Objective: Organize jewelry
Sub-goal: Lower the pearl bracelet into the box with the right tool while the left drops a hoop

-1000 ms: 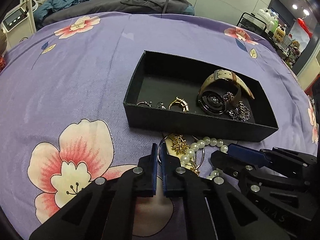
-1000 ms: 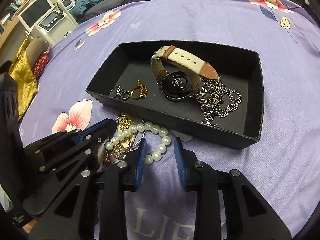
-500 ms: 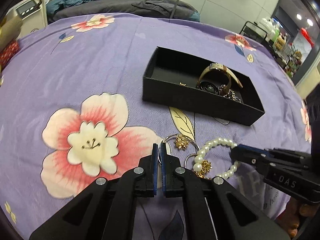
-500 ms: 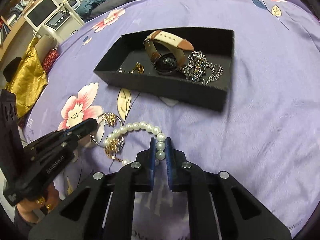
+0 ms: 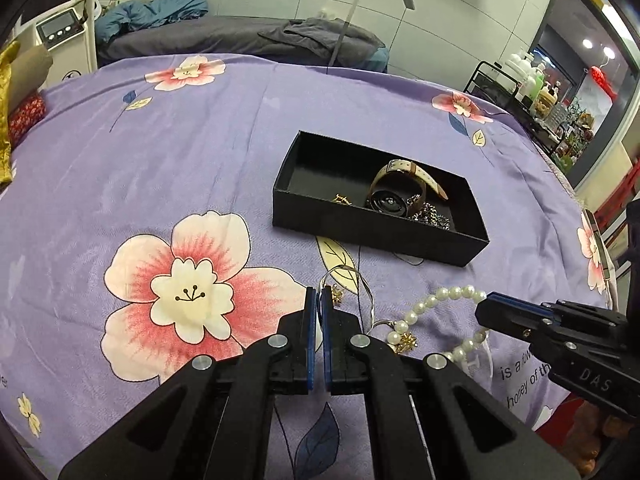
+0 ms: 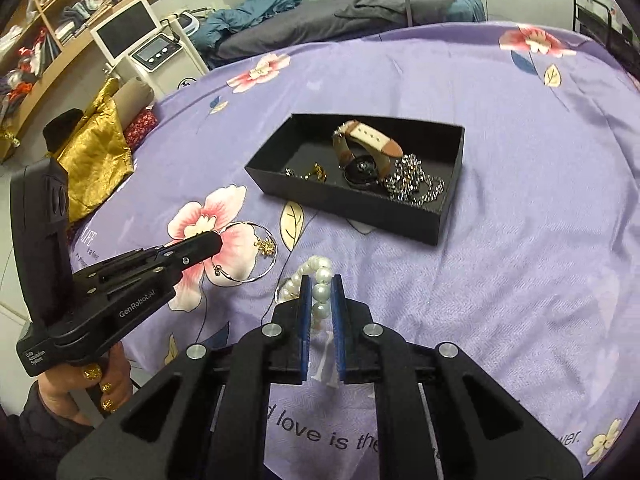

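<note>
A black tray (image 5: 360, 228) (image 6: 344, 208) lies on the purple flowered cloth, holding a watch (image 5: 394, 200) (image 6: 362, 152), a silver chain (image 6: 416, 184) and small gold pieces (image 6: 316, 172). My left gripper (image 5: 319, 300) is shut on a thin silver hoop with a gold charm (image 5: 352, 280) (image 6: 256, 248), held above the cloth. My right gripper (image 6: 321, 292) is shut on a pearl bracelet (image 6: 320, 280) (image 5: 444, 308), lifted in front of the tray. A second gold charm (image 5: 406, 338) hangs by the pearls.
The cloth (image 5: 160, 160) covers a wide round table. A grey couch with clothes (image 5: 240, 36) and a white machine (image 6: 152, 52) stand behind. A gold fabric (image 6: 96, 152) lies at the left edge. A shelf cart with bottles (image 5: 528, 84) stands far right.
Both grippers have risen and pulled back from the tray, lifting the hoop and the pearl bracelet off the cloth. The right gripper closed on the pearls a second ago.
</note>
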Motion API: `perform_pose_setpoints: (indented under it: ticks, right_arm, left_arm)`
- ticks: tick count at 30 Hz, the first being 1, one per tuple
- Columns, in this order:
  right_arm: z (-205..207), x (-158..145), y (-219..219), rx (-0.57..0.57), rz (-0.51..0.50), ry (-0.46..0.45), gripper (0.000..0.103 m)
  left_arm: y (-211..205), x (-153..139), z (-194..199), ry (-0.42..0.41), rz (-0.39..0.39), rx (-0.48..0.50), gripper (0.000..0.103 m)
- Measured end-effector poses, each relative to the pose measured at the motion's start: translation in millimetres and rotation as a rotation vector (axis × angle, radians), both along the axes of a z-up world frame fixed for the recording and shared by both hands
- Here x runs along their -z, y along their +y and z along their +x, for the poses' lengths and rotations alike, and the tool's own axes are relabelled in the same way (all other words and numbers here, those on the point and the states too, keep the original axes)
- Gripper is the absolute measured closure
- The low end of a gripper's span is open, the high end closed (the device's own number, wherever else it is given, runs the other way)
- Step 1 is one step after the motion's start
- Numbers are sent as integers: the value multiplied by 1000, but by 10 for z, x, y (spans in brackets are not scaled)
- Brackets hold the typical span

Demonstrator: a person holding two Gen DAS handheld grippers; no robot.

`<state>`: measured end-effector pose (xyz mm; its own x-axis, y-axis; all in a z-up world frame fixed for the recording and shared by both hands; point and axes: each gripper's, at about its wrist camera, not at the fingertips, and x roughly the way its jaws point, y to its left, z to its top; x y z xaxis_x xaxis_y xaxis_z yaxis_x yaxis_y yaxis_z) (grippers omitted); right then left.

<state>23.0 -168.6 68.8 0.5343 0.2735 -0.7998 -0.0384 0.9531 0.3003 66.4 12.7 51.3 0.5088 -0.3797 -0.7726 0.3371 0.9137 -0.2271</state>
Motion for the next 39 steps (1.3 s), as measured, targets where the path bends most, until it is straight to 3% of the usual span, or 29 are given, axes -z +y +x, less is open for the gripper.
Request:
perform_pose_setpoints:
  ticks: [19,29,39]
  right_arm:
    - [-22,-398,-231,52,-8,-117,93]
    - [239,-616,-328,84,-27,-176,93]
    - [549,-607,-491,98,41,-158,93]
  left_arm:
    - [-72,-228,57,-60,0,5,101]
    - [-218,-414,329,-107,-14,1,100]
    - [-325,-415,647,-88,-47,-18,100]
